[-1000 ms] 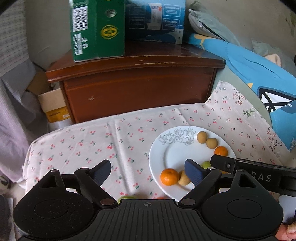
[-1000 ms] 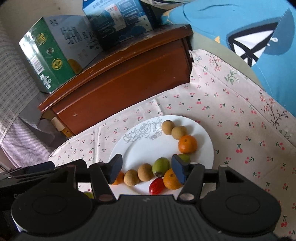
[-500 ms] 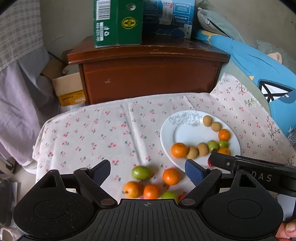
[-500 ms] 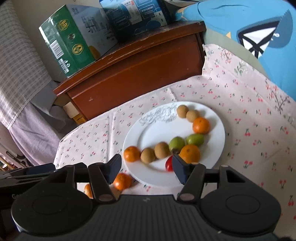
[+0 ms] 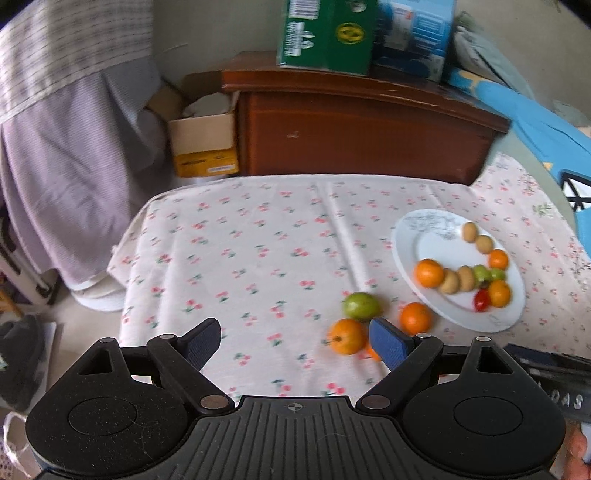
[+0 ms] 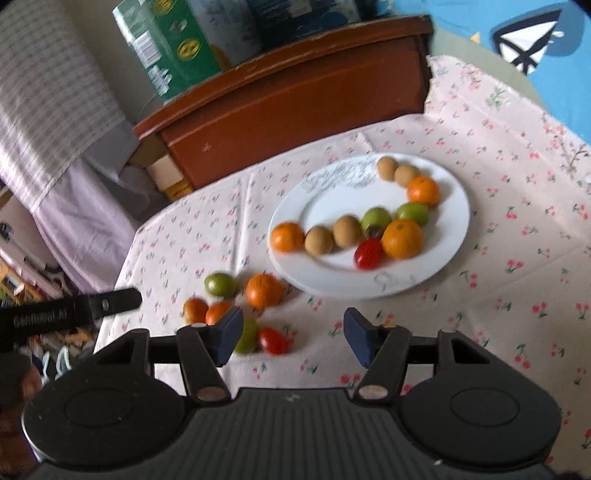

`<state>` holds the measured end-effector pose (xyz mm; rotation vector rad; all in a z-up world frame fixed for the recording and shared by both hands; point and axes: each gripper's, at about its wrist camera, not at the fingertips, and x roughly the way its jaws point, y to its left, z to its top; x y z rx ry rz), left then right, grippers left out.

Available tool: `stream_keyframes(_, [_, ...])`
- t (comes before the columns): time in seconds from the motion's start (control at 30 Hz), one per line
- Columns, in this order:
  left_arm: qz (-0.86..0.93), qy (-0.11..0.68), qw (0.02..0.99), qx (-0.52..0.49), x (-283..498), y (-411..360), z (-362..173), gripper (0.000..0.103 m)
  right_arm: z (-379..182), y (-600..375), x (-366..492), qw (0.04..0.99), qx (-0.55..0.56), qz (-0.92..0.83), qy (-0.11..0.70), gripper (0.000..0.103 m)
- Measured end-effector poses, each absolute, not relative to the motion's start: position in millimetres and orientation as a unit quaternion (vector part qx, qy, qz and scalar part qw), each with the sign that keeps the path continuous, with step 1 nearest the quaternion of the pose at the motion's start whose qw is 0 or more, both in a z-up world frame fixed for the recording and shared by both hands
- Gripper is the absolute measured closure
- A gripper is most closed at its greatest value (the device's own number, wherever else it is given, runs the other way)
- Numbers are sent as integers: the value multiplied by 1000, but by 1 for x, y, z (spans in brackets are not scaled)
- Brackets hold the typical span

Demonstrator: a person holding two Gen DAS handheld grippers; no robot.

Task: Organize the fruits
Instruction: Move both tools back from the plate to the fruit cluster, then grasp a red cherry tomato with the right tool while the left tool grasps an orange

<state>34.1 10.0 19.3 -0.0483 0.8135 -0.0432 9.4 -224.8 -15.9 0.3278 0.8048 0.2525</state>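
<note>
A white plate (image 6: 332, 195) on the cherry-print cloth carries a curved row of oranges, brown round fruits, green fruits and a red tomato (image 6: 368, 253). Left of the plate, loose fruits lie on the cloth: a green fruit (image 6: 221, 284), an orange (image 6: 263, 290), two small oranges (image 6: 194, 309), another green one (image 6: 248, 336) and a red tomato (image 6: 274, 341). My right gripper (image 6: 293, 326) hangs open above the cloth just right of this group, nothing between its fingers. My left gripper (image 5: 295, 334) is open wide and empty, with an orange (image 5: 347, 336) and a green fruit (image 5: 360, 304) by its right finger. The plate (image 5: 458, 314) lies to its right.
Behind the table stands a brown wooden cabinet (image 5: 362, 125) with a green box (image 5: 325, 33) and a blue box (image 5: 417, 33) on top. A cardboard box (image 5: 205, 144) sits on the floor to its left. Purple fabric (image 5: 66, 155) hangs at the left, a blue cushion (image 6: 554, 55) at the right.
Both views have drawn back from the plate and shifted left. The loose fruits on the cloth have come into view. Neither gripper's jaws have changed.
</note>
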Motion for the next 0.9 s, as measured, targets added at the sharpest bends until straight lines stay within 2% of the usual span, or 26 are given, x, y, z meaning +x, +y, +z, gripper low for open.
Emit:
stream_keyframes(0.33, [-31, 400, 916, 1, 27, 15, -5, 14, -32, -198, 4, 902, 81, 160, 393, 48])
stream_keyframes(0.57, [-37, 399, 916, 3, 34, 9, -14, 16, -42, -191, 10, 905, 53, 166, 388, 63])
stream_keyframes(0.9, [-57, 405, 913, -19, 47, -1, -26, 16, -49, -184, 17, 909, 38, 173, 377, 77])
